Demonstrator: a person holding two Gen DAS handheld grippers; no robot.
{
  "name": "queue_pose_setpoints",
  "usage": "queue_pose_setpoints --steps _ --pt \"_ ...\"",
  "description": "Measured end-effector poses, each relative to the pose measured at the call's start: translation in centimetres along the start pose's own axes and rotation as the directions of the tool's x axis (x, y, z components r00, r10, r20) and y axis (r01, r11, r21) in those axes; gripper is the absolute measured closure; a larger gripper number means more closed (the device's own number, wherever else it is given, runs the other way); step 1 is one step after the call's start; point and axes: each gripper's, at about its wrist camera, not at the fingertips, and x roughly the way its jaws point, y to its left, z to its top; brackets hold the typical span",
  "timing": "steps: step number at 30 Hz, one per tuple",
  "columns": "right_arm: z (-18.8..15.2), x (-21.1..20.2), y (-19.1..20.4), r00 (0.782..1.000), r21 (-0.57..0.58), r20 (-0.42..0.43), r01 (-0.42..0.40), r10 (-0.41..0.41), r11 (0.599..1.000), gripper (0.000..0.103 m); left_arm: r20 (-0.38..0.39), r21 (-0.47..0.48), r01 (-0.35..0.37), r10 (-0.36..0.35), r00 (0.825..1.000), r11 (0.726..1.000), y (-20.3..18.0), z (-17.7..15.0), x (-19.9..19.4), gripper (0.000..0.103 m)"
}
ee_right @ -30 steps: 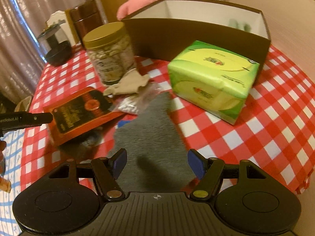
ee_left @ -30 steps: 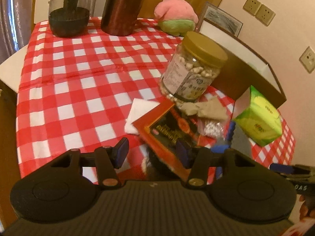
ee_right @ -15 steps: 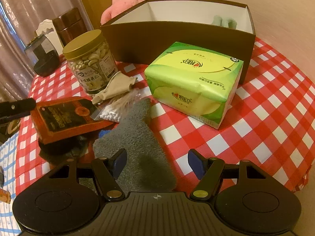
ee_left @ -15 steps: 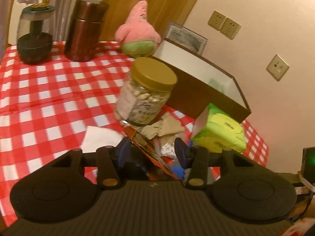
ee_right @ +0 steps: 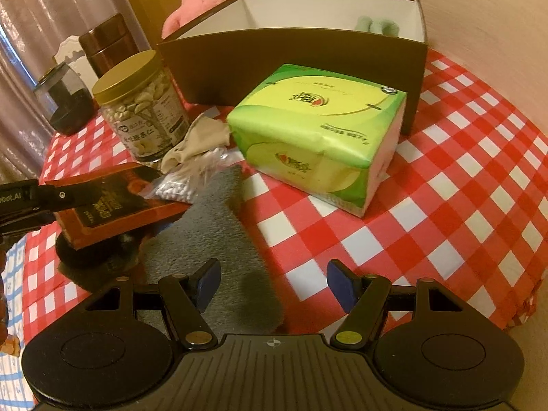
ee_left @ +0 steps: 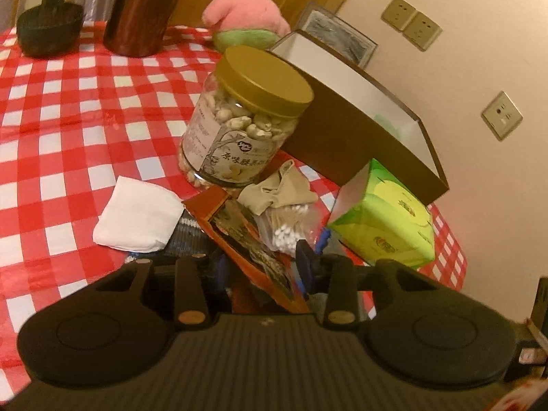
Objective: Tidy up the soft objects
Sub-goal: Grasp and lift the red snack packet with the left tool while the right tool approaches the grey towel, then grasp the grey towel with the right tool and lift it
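Tissue pack (ee_right: 318, 130) blocks box (ee_right: 294, 58) front; checkered cloth (ee_right: 462, 185) rightward open.

Tissue pack (ee_right: 318, 133) before the box (ee_right: 294, 65); jar (ee_right: 142, 106) to its left.

Orange packet (ee_left: 255, 239) runs down between left claw (ee_left: 262, 265) fingers, contact hidden; dark round object (ee_right: 85, 251) under packet mostly covered; striped cloth (ee_left: 186, 236) near white cloth largely hidden; pale green item (ee_right: 376, 26) inside brown box (ee_right: 294, 61) only partly visible; pink plush (ee_left: 245, 10) head cut off at top edge.
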Motion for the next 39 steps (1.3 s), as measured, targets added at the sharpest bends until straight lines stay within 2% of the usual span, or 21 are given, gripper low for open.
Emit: queue_pose_setpoints --steps 1,3,11,20,23,28,33,34,35,36,39 --pt "0.0 0.0 -0.1 1.0 0.001 -0.002 0.0 0.0 1.0 0.034 -0.003 -0.009 -0.007 0.007 1.0 1.0 0.1 0.1 0.3 0.073" --pt "0.1 0.2 -0.3 1.0 0.001 -0.008 -0.002 0.002 1.0 0.034 -0.01 -0.019 -0.019 0.019 1.0 1.0 0.3 0.2 0.6 0.086" --pt "0.5 0.4 -0.3 1.0 -0.019 -0.005 -0.024 0.024 1.0 0.034 0.023 -0.051 0.006 -0.005 1.0 0.999 0.6 0.3 -0.9 0.1" --pt "1.5 1.1 0.8 0.997 -0.063 0.0 -0.079 0.079 0.995 0.034 0.12 -0.055 0.024 -0.017 0.993 0.998 0.5 0.8 -5.9 0.102" --pt "1.6 1.6 1.5 0.995 -0.09 -0.013 -0.101 0.101 0.991 0.034 0.15 -0.028 0.001 0.003 0.989 1.0 0.0 0.8 -7.2 0.102" --pt "1.3 3.0 3.2 0.99 -0.151 -0.064 -0.134 0.125 0.979 0.034 0.148 -0.006 -0.03 0.031 0.988 1.0 -0.1 0.1 -7.9 0.102" --pt "0.3 4.6 4.3 0.99 -0.188 -0.104 -0.116 0.098 0.975 0.034 0.134 0.003 -0.035 0.035 0.99 0.999 -0.1 -0.6 -7.9 0.102" --pt "0.2 4.7 4.3 0.989 -0.189 -0.106 -0.123 0.104 0.974 0.04 0.133 0.006 -0.034 0.033 0.991 0.999 -0.2 -0.8 -7.9 0.102" --pt "0.0 4.7 4.2 0.988 -0.197 -0.102 -0.132 0.114 0.971 0.051 0.131 0.011 -0.035 0.033 0.991 0.999 -0.2 -0.9 -8.0 0.102" --pt "-0.1 4.7 4.3 0.986 -0.209 -0.107 -0.15 0.129 0.967 0.076 0.129 0.016 -0.036 0.033 0.991 0.999 -0.3 -1.0 -8.0 0.102" --pt "-0.3 4.1 4.4 0.985 -0.227 -0.094 -0.162 0.143 0.96 0.088 0.127 0.025 -0.034 0.03 0.991 0.999 -0.4 -1.3 -8.2 0.102"
